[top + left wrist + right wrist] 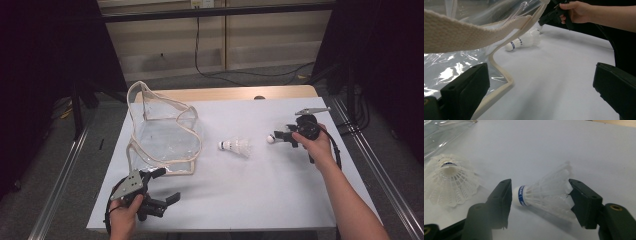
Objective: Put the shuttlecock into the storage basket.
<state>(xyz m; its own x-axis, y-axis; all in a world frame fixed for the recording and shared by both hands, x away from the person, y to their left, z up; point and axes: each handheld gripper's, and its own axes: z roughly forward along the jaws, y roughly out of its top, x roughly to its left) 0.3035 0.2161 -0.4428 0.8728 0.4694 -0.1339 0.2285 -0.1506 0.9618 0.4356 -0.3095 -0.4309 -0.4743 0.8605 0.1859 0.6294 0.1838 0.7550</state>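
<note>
The right gripper [540, 195] is pinching a shuttlecock [544, 192] end to end between its fingers, cork on one pad and skirt on the other; squeezing harder is likely crushing the feathers, or popping it out sideways. The left gripper [162, 185] is hanging open beside the clear bag [160, 130].

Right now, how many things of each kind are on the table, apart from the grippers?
Shuttlecocks: 2, one lying free and one between the right gripper's jaws
Clear bags: 1
Total: 3
</note>
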